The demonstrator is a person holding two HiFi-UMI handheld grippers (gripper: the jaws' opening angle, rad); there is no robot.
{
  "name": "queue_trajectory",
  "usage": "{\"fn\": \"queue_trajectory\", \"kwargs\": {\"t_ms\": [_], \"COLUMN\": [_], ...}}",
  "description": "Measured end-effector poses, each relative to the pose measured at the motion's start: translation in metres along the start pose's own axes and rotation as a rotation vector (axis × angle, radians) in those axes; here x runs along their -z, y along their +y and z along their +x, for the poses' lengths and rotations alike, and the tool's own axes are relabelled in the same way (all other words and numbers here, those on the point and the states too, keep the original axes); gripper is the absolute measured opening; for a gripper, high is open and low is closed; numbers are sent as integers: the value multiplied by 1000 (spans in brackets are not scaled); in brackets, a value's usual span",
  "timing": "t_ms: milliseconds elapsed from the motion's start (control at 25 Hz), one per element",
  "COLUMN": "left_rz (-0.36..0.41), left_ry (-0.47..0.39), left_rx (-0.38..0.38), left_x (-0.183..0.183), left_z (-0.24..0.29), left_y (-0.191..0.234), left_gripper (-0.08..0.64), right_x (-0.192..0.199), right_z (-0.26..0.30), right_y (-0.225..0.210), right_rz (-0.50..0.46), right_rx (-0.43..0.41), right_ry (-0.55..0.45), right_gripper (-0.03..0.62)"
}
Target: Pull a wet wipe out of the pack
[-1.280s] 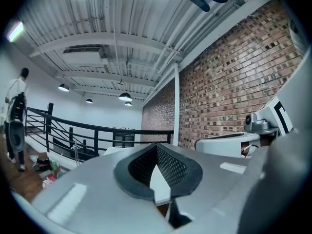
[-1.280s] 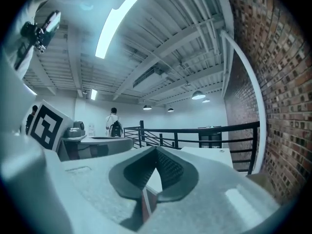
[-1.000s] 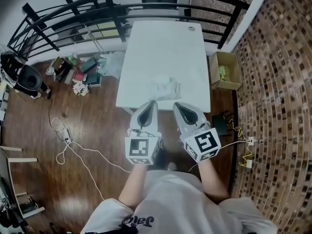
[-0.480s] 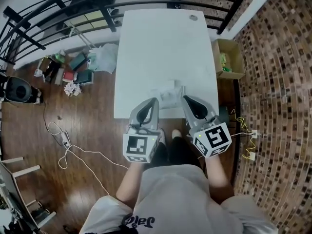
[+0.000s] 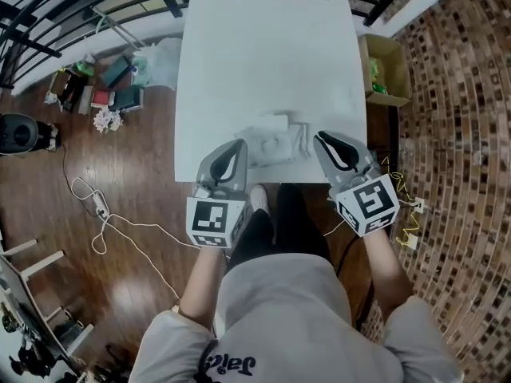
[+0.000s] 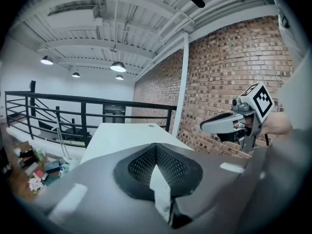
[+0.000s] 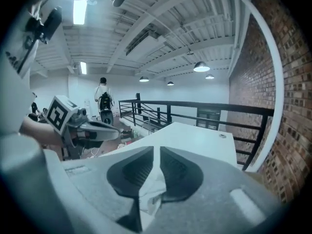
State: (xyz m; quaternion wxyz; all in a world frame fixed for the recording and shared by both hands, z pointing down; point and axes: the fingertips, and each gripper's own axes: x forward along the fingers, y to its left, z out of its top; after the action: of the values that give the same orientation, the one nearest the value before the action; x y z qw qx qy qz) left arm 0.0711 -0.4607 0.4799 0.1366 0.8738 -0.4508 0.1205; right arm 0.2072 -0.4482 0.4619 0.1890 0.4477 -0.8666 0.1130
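Observation:
The wet wipe pack (image 5: 275, 144), white and crumpled, lies near the front edge of the white table (image 5: 263, 54). My left gripper (image 5: 240, 144) hangs just left of the pack at the table's front edge. Its jaws look shut with nothing held, and its pads (image 6: 141, 167) meet in the left gripper view. My right gripper (image 5: 321, 136) hangs just right of the pack. Its jaws are opening, and a thin slit shows between the pads (image 7: 178, 172). Nothing sits between them. A sliver of the pack (image 7: 151, 194) shows below the slit.
A black railing (image 5: 48, 22) runs behind and left of the table. Clutter (image 5: 104, 94) and a white cable (image 5: 104, 222) lie on the wooden floor at left. An open cardboard box (image 5: 387, 70) stands right of the table by the brick wall. A person (image 7: 103, 101) stands far off.
Both grippers moved forward and down from in front of the table to its front edge. They spread apart and now flank the pack. The right jaws have parted slightly.

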Motion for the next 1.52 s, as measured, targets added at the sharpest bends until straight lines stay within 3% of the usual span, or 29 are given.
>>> {"fn": "queue_trajectory", "kwargs": {"t_ms": [80, 320, 480, 600, 800, 1000, 1320, 1520], "left_rz": [15, -13, -17, -17, -7, -18, -25, -22], "left_ry": [17, 34, 42, 61, 90, 121, 155, 166], "left_rx": [-10, -54, -29, 11, 48, 53, 48, 52], "left_x": [5, 8, 16, 26, 47, 65, 83, 88], "left_z": [2, 8, 13, 14, 16, 14, 13, 13], "left_y": [15, 55, 60, 51, 42, 38, 35, 33], "left_gripper": [15, 15, 15, 15, 15, 15, 15, 15], "right_x": [7, 4, 4, 18, 49, 83, 103, 106], "right_z": [6, 33, 50, 60, 81, 96, 108, 109], "right_y": [-11, -15, 11, 36, 55, 57, 67, 67], "right_rz": [-73, -379, -518, -564, -731, -963, -954, -970], "right_rx": [-40, -244, -460, -652, -825, -879, -914, -906], "right_ry": [46, 159, 248, 298, 395, 459, 477, 469], "right_gripper": [79, 144, 147, 147, 147, 127, 71, -5]}}
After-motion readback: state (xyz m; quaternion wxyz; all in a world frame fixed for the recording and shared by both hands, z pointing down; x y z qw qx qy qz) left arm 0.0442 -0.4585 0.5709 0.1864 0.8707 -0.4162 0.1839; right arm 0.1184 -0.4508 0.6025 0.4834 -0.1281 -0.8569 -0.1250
